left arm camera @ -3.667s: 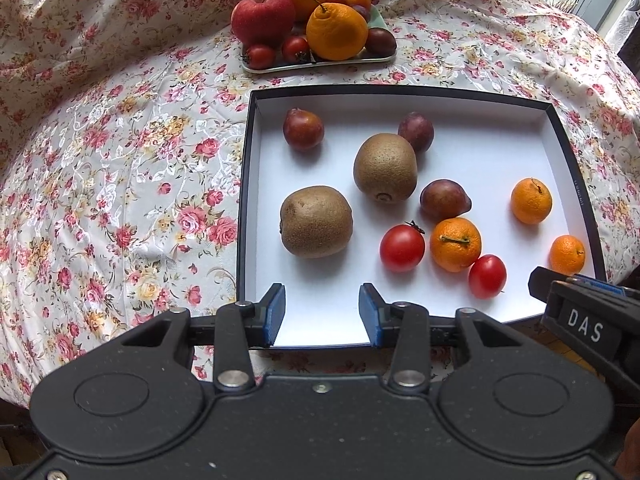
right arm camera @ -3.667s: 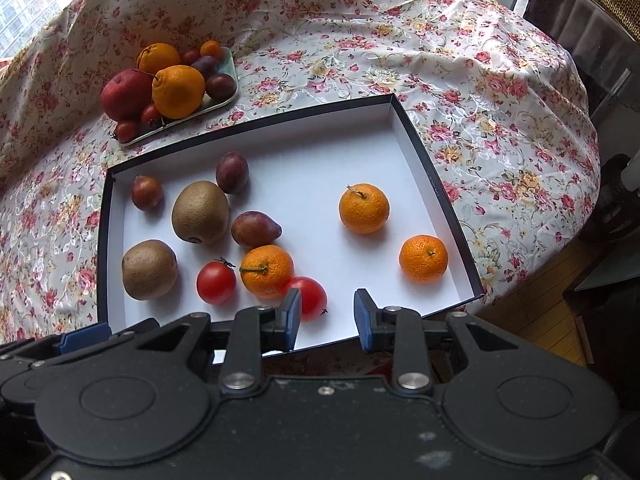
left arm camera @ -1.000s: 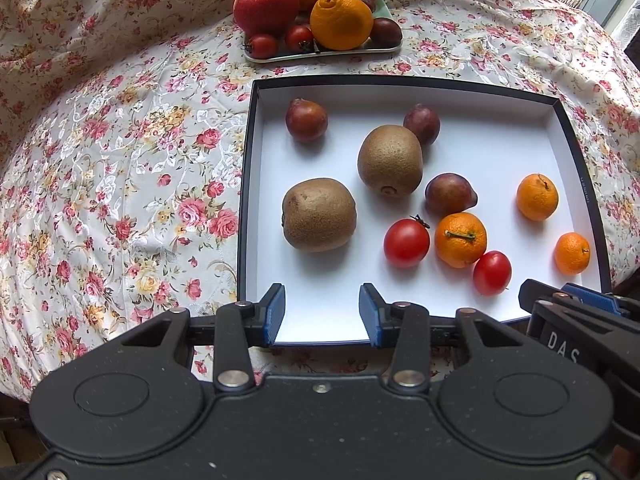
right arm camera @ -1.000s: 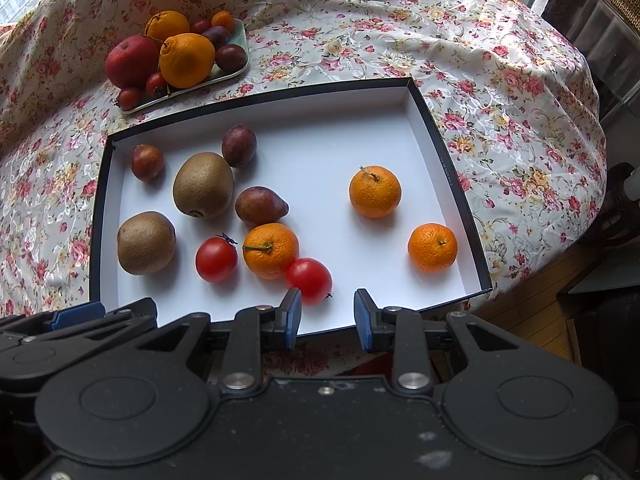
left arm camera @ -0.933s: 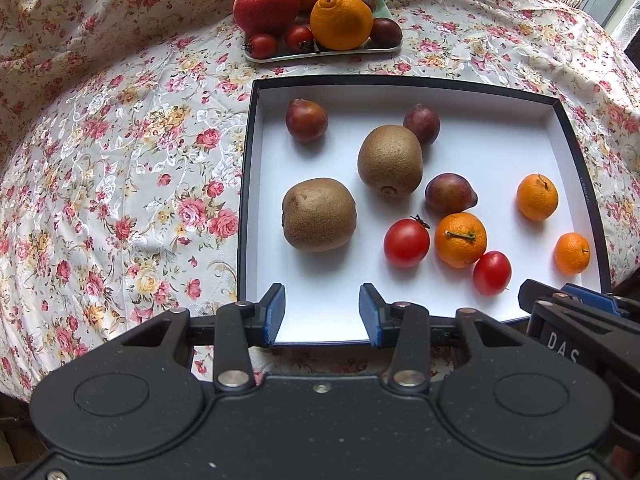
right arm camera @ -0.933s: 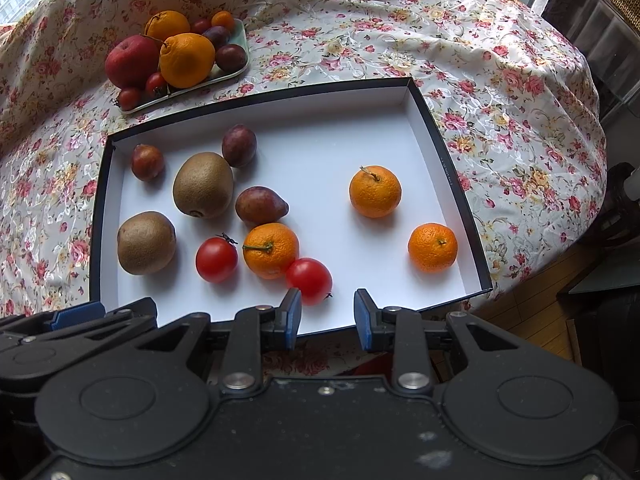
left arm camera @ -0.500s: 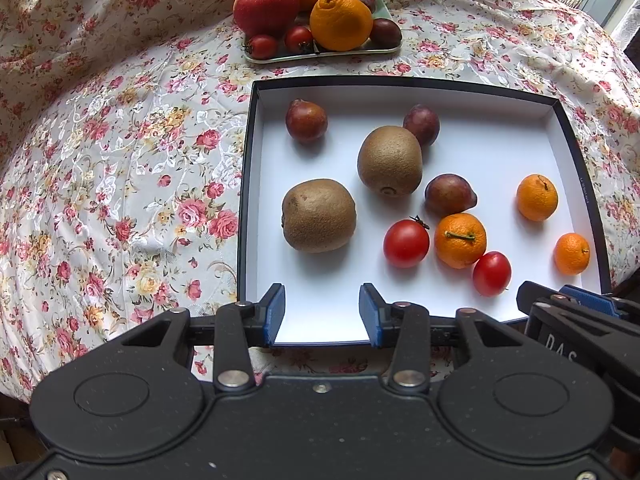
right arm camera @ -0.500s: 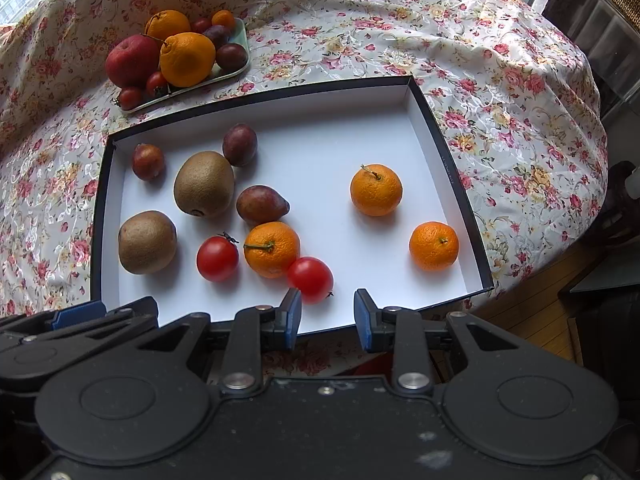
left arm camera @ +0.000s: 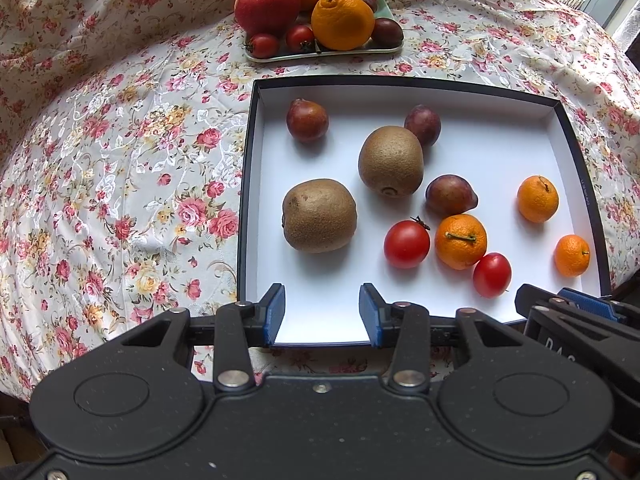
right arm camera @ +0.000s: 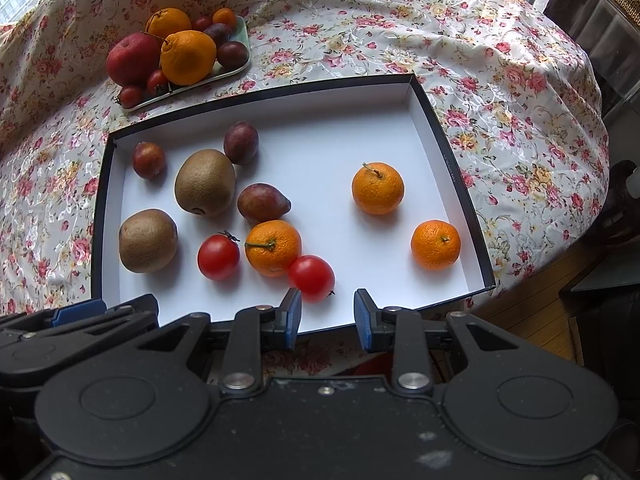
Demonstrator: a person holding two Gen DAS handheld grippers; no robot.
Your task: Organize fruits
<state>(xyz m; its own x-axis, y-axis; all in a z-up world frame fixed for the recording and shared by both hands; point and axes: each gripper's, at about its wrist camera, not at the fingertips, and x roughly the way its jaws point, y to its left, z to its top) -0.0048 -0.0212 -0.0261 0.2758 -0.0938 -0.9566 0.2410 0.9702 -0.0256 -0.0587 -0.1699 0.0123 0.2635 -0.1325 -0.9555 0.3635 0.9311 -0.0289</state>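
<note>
A white box with a black rim [left arm camera: 247, 184] [right arm camera: 448, 148] lies on the flowered cloth. In it are two kiwis [left arm camera: 319, 216] [right arm camera: 205, 182], three dark plums [left arm camera: 307, 120], two red tomatoes [left arm camera: 406, 243] [right arm camera: 312, 278] and three mandarins [left arm camera: 461, 241] [right arm camera: 377, 188]. My left gripper [left arm camera: 322, 316] hovers open over the box's near edge, nothing between its blue pads. My right gripper [right arm camera: 325, 315] is likewise open and empty above the near edge, just in front of one tomato. The right gripper's body shows at the lower right of the left wrist view.
A pale green tray [left arm camera: 384, 49] [right arm camera: 236, 70] behind the box carries an apple [left arm camera: 267, 7], two oranges, tomatoes and plums. The cloth-covered table drops away at right to a wooden floor [right arm camera: 532, 320] and dark furniture.
Since the oldest frames both views shifted slightly toward the box. Over the last second nothing has visibly moved.
</note>
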